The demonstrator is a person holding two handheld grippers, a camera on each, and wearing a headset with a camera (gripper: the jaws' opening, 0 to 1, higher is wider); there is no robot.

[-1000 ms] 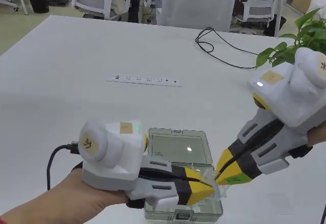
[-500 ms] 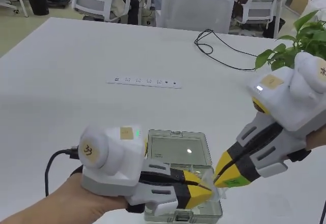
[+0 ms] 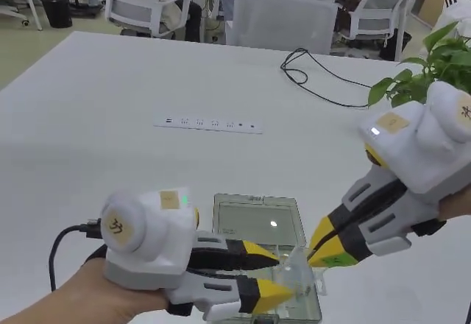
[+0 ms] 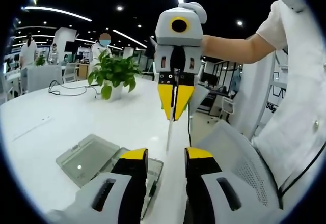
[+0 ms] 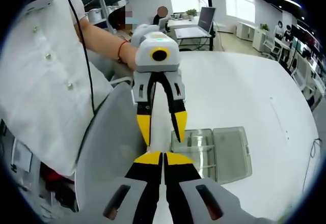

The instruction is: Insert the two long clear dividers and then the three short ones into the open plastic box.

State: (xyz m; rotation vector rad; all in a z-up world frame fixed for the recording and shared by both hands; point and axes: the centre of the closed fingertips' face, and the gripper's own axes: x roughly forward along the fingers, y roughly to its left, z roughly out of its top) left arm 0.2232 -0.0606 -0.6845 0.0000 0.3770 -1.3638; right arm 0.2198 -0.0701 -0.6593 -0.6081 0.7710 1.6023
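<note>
In the head view, the left tool [image 3: 276, 272] sits low on the white table [image 3: 110, 96] with its yellow-tipped jaws spread apart. The right tool [image 3: 320, 254] comes in from the right, its jaws clamped together on a clear plastic divider [image 3: 298, 274]. The divider hangs just above the near right part of the open clear plastic box [image 3: 250, 221], between the two tools. The box's lid lies flat on the table towards the far side. Farther off are a white power strip [image 3: 208, 124], a looped black cable [image 3: 316, 66] and a green leafy plant [image 3: 419, 66].

In the left gripper view, the left tool [image 4: 167, 155] has its jaws wide apart at the bottom. The right tool [image 4: 174, 102] faces it, tips pinched on the divider [image 4: 168, 132], which shows edge-on as a thin upright strip. The box [image 4: 86, 155] lies down to the left.

In the right gripper view, the right tool [image 5: 163, 158] has its jaws pressed together. The left tool [image 5: 162, 130] faces it, its jaws parted. The box [image 5: 229, 152] lies open on the table to the right.
</note>
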